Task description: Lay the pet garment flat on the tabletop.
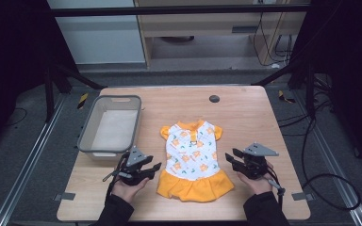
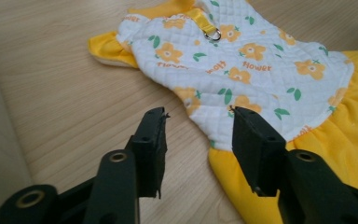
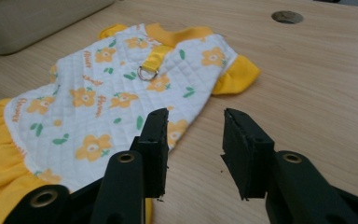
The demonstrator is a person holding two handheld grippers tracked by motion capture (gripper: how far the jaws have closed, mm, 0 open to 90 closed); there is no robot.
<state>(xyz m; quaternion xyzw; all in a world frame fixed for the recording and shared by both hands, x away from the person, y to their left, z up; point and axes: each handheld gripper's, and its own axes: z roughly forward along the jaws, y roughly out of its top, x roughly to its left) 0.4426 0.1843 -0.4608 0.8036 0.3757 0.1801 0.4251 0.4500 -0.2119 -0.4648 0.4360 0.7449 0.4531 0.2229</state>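
Both my grippers, left [image 1: 153,170] and right [image 1: 232,159], have jaws apart and empty, either side of the little flowered dress [image 1: 192,157] lying flat on the table [image 1: 245,113].

wooden table [image 1: 245,117]: dress [image 1: 193,157], basket [image 1: 111,126]

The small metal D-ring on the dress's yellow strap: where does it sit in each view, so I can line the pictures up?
High view: small metal D-ring mid-chest on the white quilted flower-print dress with the orange skirt, below the collar, centre of table.
Left gripper view: top centre, at the yellow strap's end.
Right gripper view: upper centre-left, under the strap.
Shared landmark: the grey plastic bin, beside the dress.
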